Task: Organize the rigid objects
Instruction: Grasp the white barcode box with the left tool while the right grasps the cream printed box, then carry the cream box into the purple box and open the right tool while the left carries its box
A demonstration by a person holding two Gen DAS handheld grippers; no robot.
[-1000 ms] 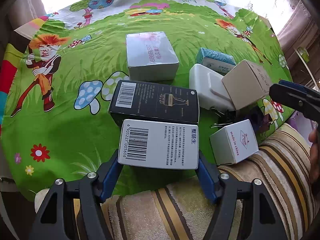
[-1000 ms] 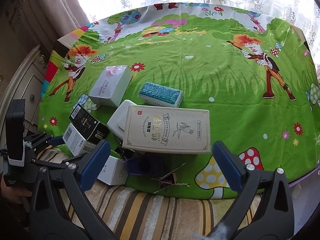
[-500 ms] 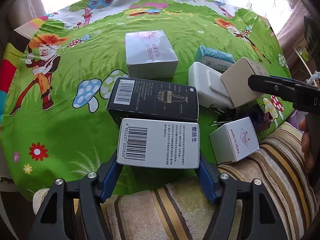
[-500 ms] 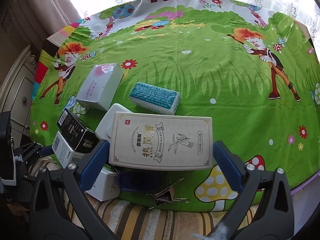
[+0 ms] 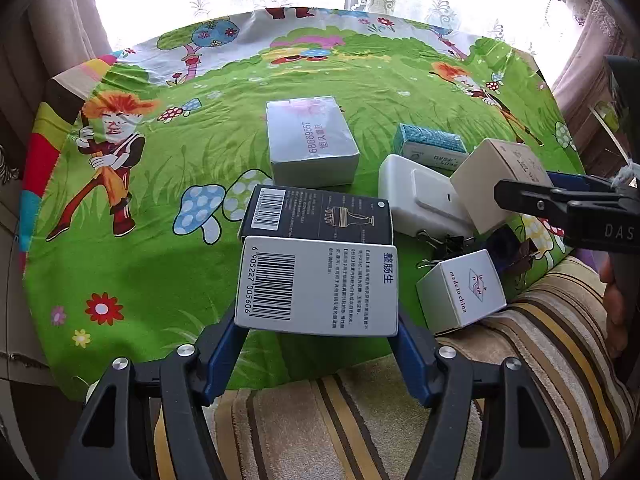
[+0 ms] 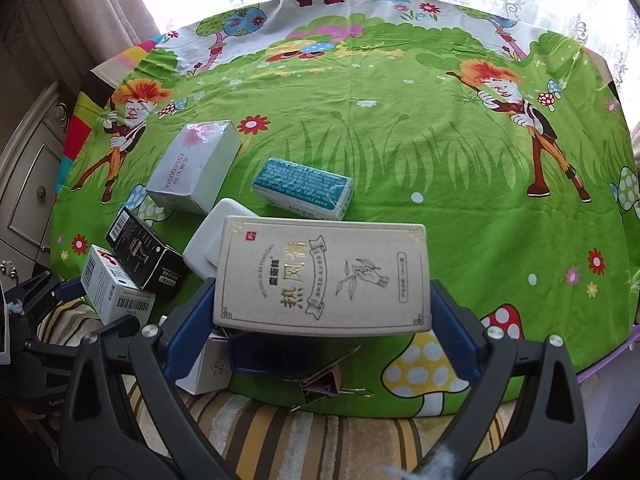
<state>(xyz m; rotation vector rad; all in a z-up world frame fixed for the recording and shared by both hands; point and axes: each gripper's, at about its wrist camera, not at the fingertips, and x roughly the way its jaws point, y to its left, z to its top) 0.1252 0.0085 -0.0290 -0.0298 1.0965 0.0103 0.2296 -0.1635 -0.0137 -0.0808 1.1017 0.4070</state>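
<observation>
My left gripper (image 5: 318, 320) is shut on a white barcode box (image 5: 320, 284) and holds it level, just in front of a black box (image 5: 320, 212) on the green cartoon cloth (image 5: 140, 248). The jaws of my right gripper (image 6: 322, 292) are closing on a beige box with gold lettering (image 6: 324, 276), and their blue pads (image 6: 192, 312) touch both of its ends. That beige box (image 5: 500, 184) leans on a white case (image 5: 416, 196). One right finger (image 5: 560, 204) shows at the right of the left wrist view. The barcode box (image 6: 108, 288) appears at the left of the right wrist view.
On the cloth lie a grey-white box with pink print (image 5: 310, 144), a teal pack (image 6: 304, 188), a small white box (image 5: 460, 292), binder clips (image 6: 320, 384) and a dark blue item (image 6: 256, 352). A striped towel (image 5: 320, 420) covers the near edge. A cabinet (image 6: 28, 184) stands at the left.
The right jaws have narrowed until the pads meet the beige box's ends. The right gripper has come further into the left wrist view. The left gripper keeps its hold on the barcode box.
</observation>
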